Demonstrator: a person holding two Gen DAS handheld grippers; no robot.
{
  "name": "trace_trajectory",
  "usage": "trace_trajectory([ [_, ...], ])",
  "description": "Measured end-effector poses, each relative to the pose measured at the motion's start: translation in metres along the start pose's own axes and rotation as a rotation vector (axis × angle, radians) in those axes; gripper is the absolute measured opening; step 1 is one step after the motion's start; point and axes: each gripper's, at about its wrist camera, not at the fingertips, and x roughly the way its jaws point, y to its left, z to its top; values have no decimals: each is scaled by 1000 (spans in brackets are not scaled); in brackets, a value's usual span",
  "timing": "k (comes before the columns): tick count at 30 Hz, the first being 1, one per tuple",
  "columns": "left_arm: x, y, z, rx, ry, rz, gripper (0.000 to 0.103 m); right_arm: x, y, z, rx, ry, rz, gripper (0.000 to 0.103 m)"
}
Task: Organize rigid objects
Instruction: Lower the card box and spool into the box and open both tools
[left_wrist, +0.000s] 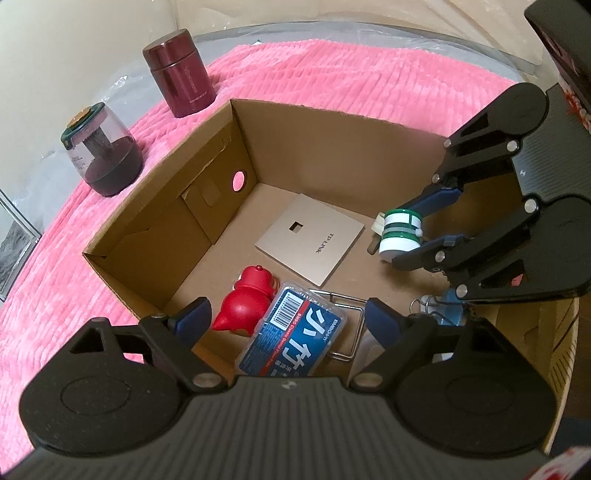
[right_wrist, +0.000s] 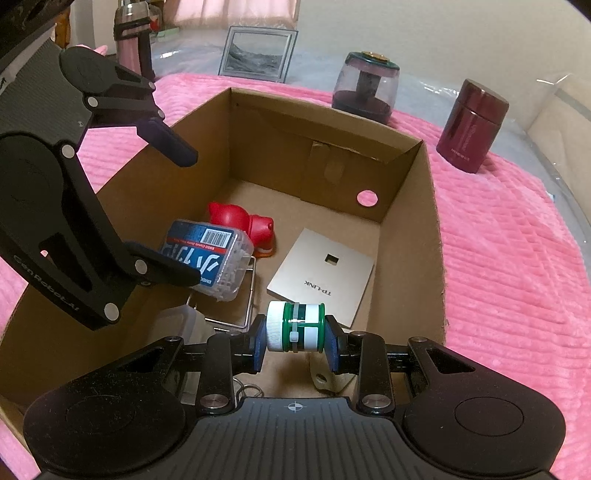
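Observation:
An open cardboard box sits on a pink ribbed cloth. Inside lie a gold TP-LINK panel, a red figurine, a blue clear case and a wire frame. My right gripper is shut on a small green and white jar, held inside the box above its floor. My left gripper is open and empty over the blue case.
A dark red canister and a clear grinder jar with a green lid stand on the cloth beyond the box. A framed picture and a pink bottle stand further back. Binder clips lie in the box.

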Motion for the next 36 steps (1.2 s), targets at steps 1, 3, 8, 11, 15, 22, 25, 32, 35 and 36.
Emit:
trace_trajectory([
  [1,0,0,0,1,0,1,88,1,0,0,-1,2,0,29],
  [3,0,0,0,1,0,-1,88,2,1,1,-4,8,2,29],
  [8,0,-1,0,2,-3,-2,88,4,2,1,-5,11,6,29],
  [11,-1,-1,0,3,-4,0,88,4,2,2,-8,12,8,29],
  [15,-2,-1,0,2,-6,-1,88,4,2,2,-7,13,7,29],
  [22,-3,-1,0,2,-7,1,88,4,2,2,-4,12,9,29],
  [25,-4,0,0,1,-9,2,88,3,2,2,4,4,18,29],
  [32,-12,0,-1,-6,-21,10,88,-7,0,2,23,-18,7,29],
  [35,-20,-2,-1,-9,-35,16,88,-15,0,1,33,-26,2,29],
  [36,-23,-3,-2,-11,-42,20,88,-19,0,0,38,-31,-3,29],
])
